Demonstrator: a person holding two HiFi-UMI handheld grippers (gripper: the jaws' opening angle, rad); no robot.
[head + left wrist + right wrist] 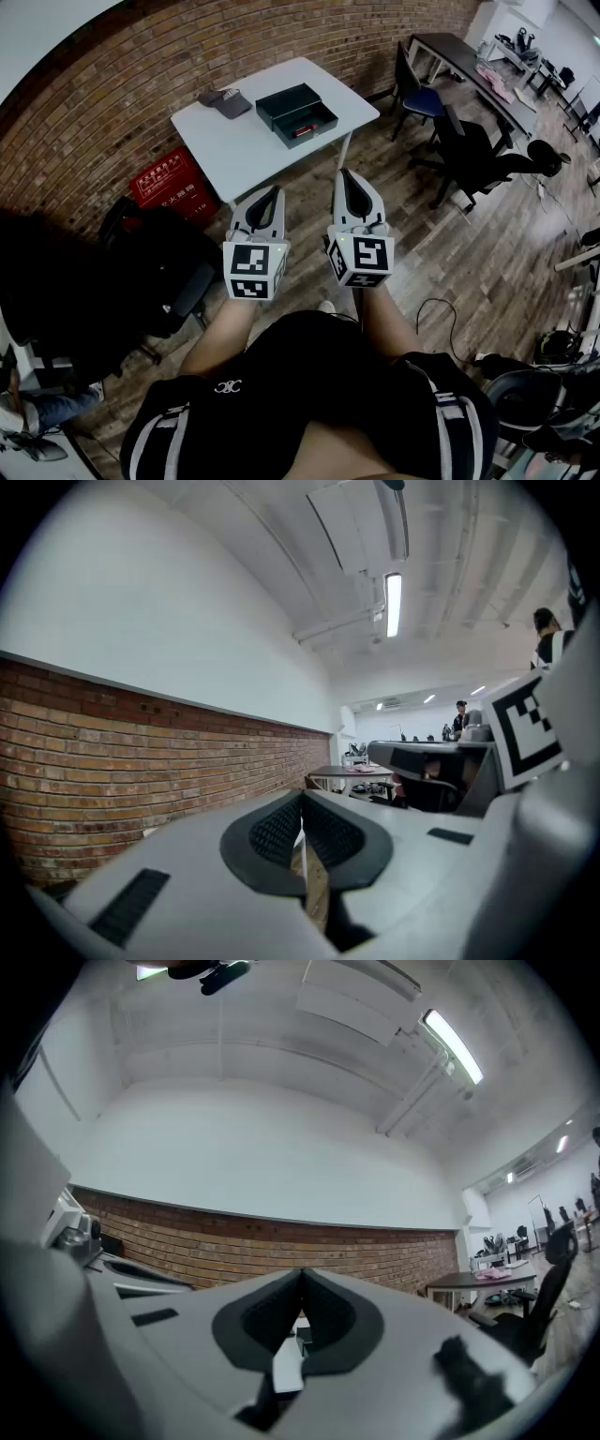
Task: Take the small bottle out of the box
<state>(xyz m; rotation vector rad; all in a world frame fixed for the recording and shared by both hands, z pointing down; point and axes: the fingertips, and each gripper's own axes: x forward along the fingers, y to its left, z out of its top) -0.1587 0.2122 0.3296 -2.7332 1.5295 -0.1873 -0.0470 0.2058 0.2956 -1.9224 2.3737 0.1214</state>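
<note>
Both tongs are clenched with nothing between them. In the left gripper view the left tongs [301, 794] show dark pads meeting at the tip, and the right gripper view shows the same for the right tongs [302, 1272].

In the head view the left tongs [277, 191] and right tongs [344, 174] are side by side at centre, both pointing toward 12 o'clock. They are held off the near edge of the white surface [251, 155].

The box [286, 98] sits open on that surface, at 12 o'clock from the tongs and well apart from them. A small red item [302, 131] lies inside it; it is too small to confirm as the bottle.

A grey pouch [225, 101] lies at 9 o'clock of the box. A red crate [169, 181] stands on the floor at 8 o'clock of the surface, and a chair [422, 98] at 3 o'clock.
</note>
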